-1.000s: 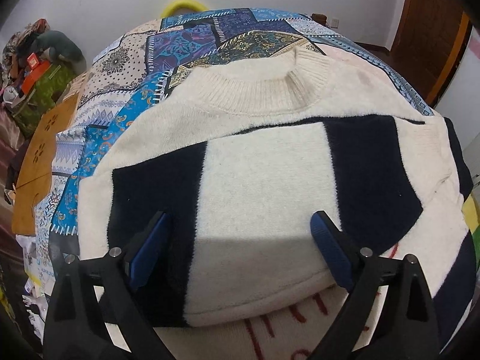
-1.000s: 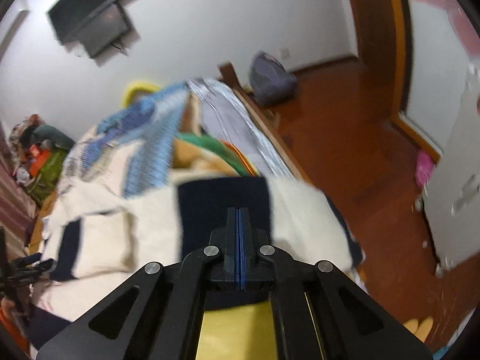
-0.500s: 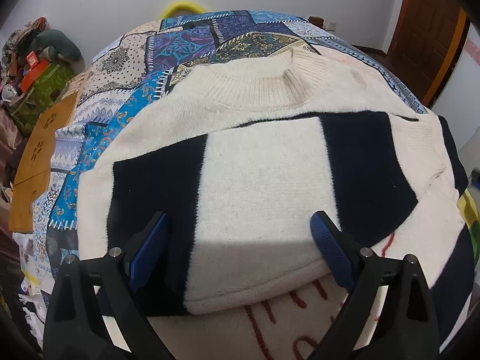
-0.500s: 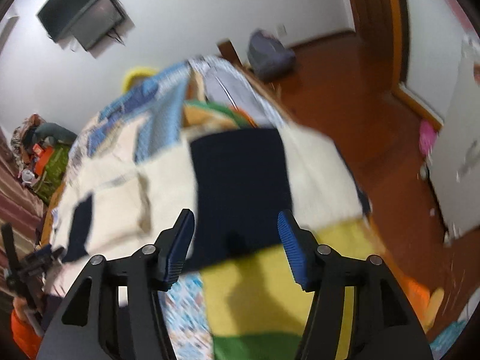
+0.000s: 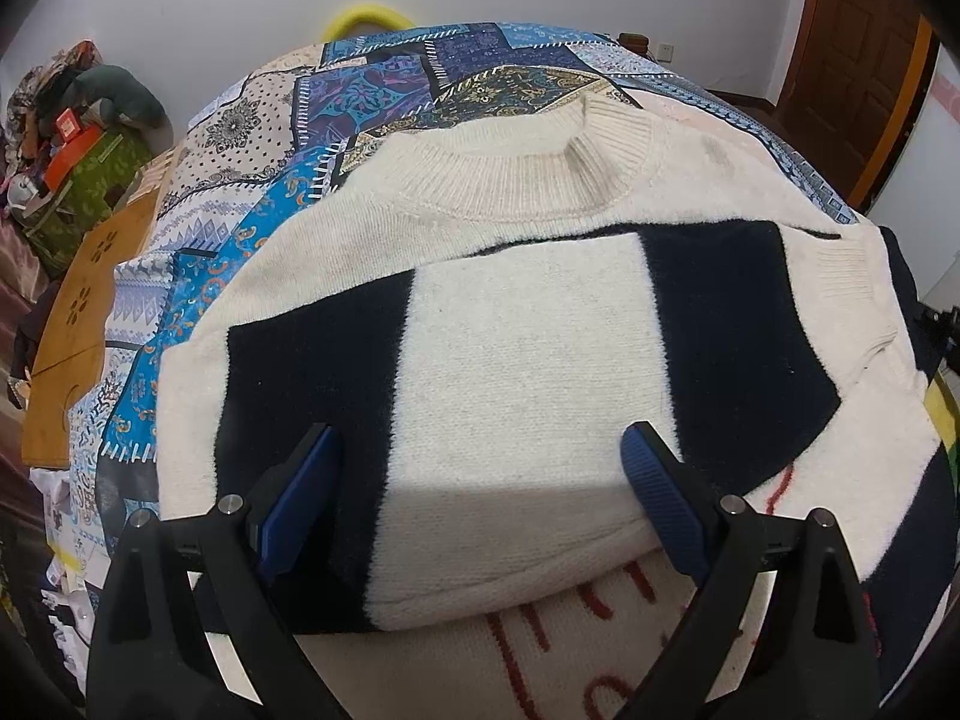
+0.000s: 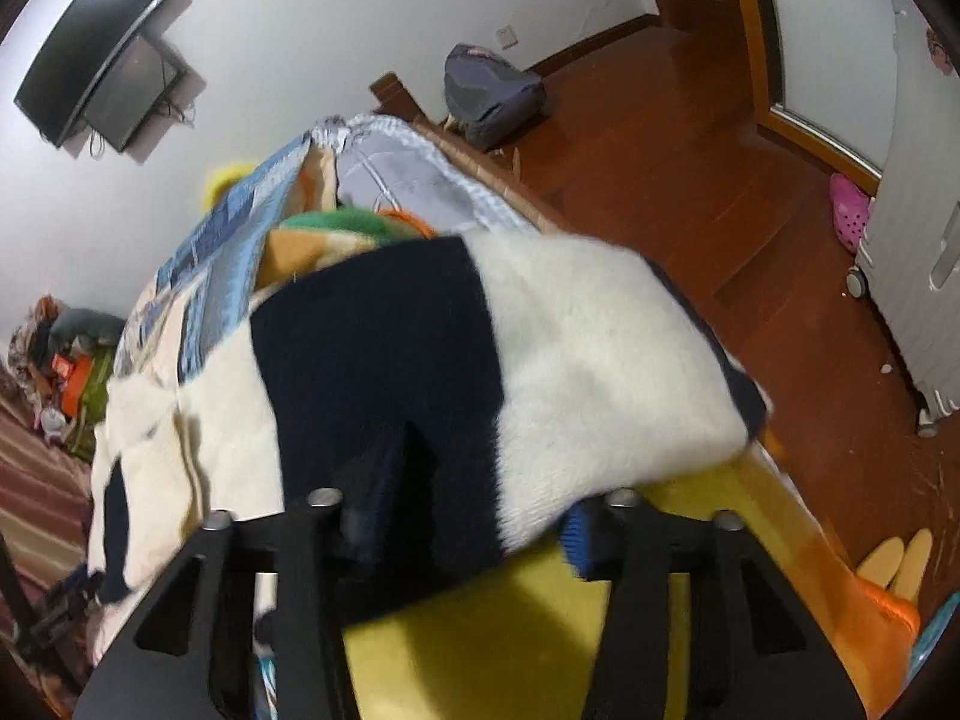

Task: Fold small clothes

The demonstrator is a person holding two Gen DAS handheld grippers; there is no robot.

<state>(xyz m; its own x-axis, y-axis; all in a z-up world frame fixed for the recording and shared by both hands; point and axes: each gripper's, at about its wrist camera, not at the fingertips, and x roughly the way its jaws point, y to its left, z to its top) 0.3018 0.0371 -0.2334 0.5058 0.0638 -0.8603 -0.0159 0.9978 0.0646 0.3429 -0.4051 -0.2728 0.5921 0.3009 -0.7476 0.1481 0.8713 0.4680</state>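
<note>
A cream and navy sweater [image 5: 528,348] lies flat on a patchwork bedspread [image 5: 372,84], collar at the far end, with one sleeve folded across its chest. My left gripper [image 5: 480,456] hovers open just above that folded sleeve, its blue pads [image 5: 300,498] wide apart and holding nothing. In the right wrist view the sweater's [image 6: 600,348] near edge lies over and between the fingers of my right gripper [image 6: 480,510]. Its jaws are closing with the fabric between them, and a gap still shows. The left pad is partly hidden under navy knit.
A yellow blanket [image 6: 510,630] lies under the sweater at the bed's edge. Beyond are a wooden floor, a grey backpack [image 6: 489,93], a white cabinet [image 6: 918,240] and a wall screen [image 6: 90,48]. Left of the bed are an orange board [image 5: 78,324] and piled clutter [image 5: 66,138].
My right gripper went from shut to open and dropped onto the sweater's near edge, which now lies between its fingers. The left gripper and the sweater's middle stayed still.
</note>
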